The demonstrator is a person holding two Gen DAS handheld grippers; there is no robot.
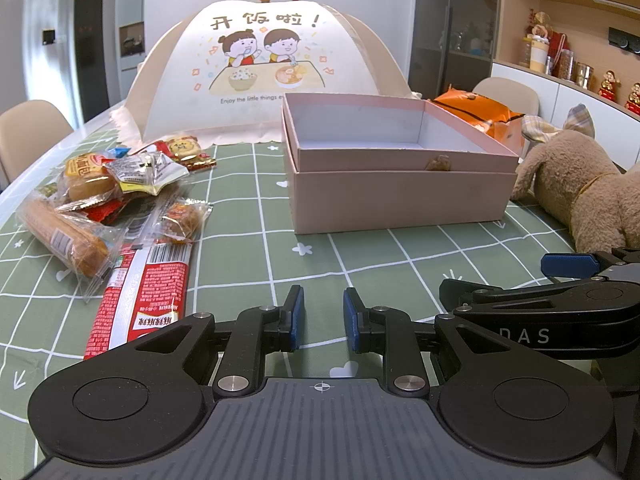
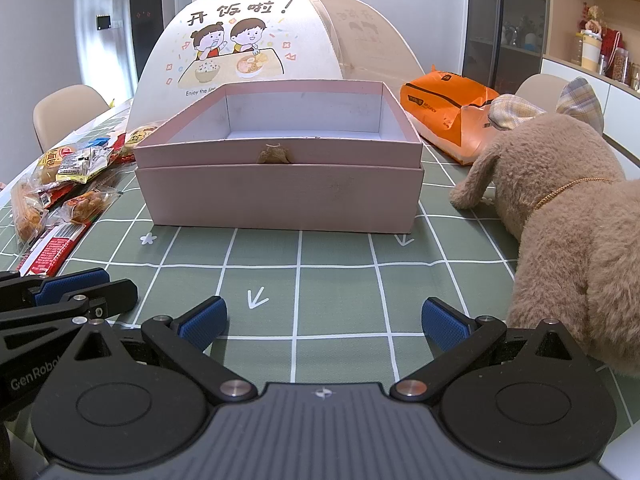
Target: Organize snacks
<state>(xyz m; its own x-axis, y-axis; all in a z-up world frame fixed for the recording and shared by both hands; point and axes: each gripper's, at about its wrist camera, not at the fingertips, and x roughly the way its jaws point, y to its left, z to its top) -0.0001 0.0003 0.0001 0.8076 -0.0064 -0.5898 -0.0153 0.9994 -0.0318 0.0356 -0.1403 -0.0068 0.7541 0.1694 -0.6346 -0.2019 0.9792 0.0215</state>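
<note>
An open pink box (image 1: 400, 196) (image 2: 280, 196) stands mid-table on the green checked cloth, its white inside bare. Left of it lies a pile of wrapped snacks (image 1: 120, 200) (image 2: 60, 184): a long red packet (image 1: 148, 296), a clear-wrapped bread stick (image 1: 64, 236) and small cakes. My left gripper (image 1: 323, 318) hovers low over the cloth near the red packet's end, jaws nearly together with nothing between them. My right gripper (image 2: 324, 322) is beside it to the right, facing the box front, jaws wide apart and holding nothing.
A folding food cover (image 1: 256, 68) with a cartoon print stands behind the box. An orange bag (image 2: 444, 112) lies at the back right. A brown plush dog (image 2: 560, 220) crowds the right side, close to my right gripper. Chairs ring the table.
</note>
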